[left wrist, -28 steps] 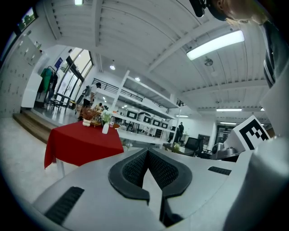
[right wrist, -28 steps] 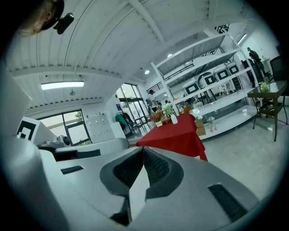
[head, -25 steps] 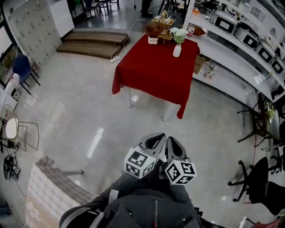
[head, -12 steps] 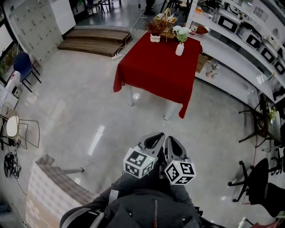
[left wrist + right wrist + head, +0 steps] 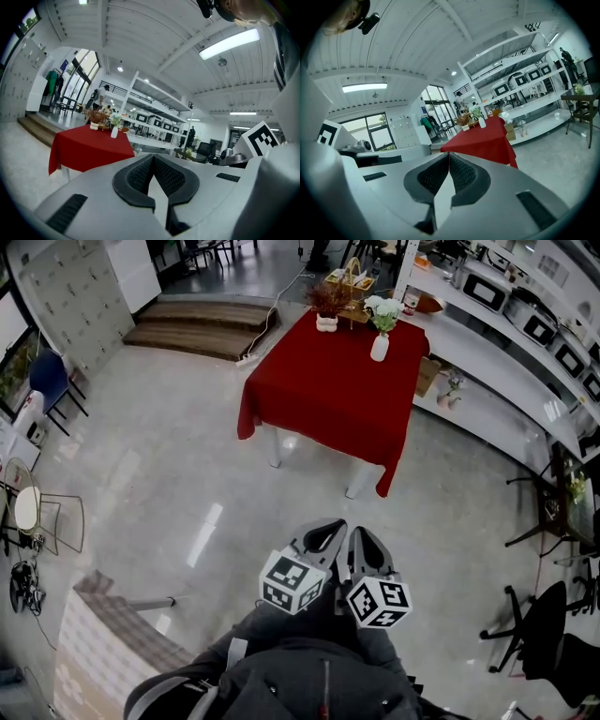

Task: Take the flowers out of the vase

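Observation:
A white vase [image 5: 379, 347] with pale flowers [image 5: 380, 311] stands at the far right end of a table under a red cloth [image 5: 319, 395], far ahead of me. Both grippers are held close to my body, side by side, well short of the table. The left gripper [image 5: 329, 530] is shut and empty, and so is the right gripper [image 5: 360, 536]. In the left gripper view the shut gripper [image 5: 153, 157] points toward the table, with the vase [image 5: 114, 132] small in the distance. In the right gripper view the shut gripper [image 5: 449, 154] sits below the distant vase [image 5: 482, 123].
A brown plant in a white pot [image 5: 326, 304] and a basket [image 5: 349, 281] share the table's far end. White shelving with appliances [image 5: 511, 310] runs along the right. Black chairs [image 5: 548, 624] stand at the lower right, wooden steps [image 5: 202, 329] at the far left, and a low partition [image 5: 98, 638] by my left side.
The view has shifted a little and the table sits slightly nearer. Both grippers keep the same shut, side-by-side pose in front of me.

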`<state>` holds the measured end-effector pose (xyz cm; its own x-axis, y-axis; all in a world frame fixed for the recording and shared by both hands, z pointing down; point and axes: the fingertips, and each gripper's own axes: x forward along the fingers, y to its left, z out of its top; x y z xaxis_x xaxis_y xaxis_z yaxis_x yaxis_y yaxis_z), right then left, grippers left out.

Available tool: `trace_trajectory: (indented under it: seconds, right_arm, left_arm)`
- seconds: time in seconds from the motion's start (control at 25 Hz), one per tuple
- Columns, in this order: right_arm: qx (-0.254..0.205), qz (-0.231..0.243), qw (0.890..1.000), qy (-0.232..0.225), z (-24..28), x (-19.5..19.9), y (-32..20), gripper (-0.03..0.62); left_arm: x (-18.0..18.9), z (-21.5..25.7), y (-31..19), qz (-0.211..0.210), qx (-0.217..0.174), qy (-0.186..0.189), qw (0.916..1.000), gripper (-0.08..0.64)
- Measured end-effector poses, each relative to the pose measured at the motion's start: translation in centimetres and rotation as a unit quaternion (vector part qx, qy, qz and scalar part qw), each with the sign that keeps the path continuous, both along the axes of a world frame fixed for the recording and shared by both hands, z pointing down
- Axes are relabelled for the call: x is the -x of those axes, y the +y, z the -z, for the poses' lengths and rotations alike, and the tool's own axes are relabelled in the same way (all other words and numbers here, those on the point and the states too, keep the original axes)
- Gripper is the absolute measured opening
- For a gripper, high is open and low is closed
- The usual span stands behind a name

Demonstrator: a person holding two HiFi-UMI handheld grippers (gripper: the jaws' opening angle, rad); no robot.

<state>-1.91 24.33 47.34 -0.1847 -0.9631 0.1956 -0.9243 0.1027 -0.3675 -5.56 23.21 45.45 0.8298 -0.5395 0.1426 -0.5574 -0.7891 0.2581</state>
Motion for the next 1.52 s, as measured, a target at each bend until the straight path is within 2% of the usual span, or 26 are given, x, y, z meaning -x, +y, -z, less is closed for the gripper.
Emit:
trace_trajectory:
  seconds: [0.6,0.96,1.52]
  right_arm:
    - [-0.016,0.005,1.0,0.003,2.0,-4.1,-9.3,0.012]
    - [-0.017,0.014,1.0,0.001,2.7,-5.7,-13.7,0.012]
    - [-0.012,0.016,1.0,-0.015,2.6,-9.1,-20.4,0.012]
  left_arm:
    - [-3.2,1.9,-9.3,0.023,-0.013,0.0,0.9996,0.008]
    - [-4.4,2.3,-13.6,0.036,-0.007,0.0,0.9993,0.008]
    - [-8.1,2.5,-19.8,0.033,-0.008,-0.002,0.9994,0.008]
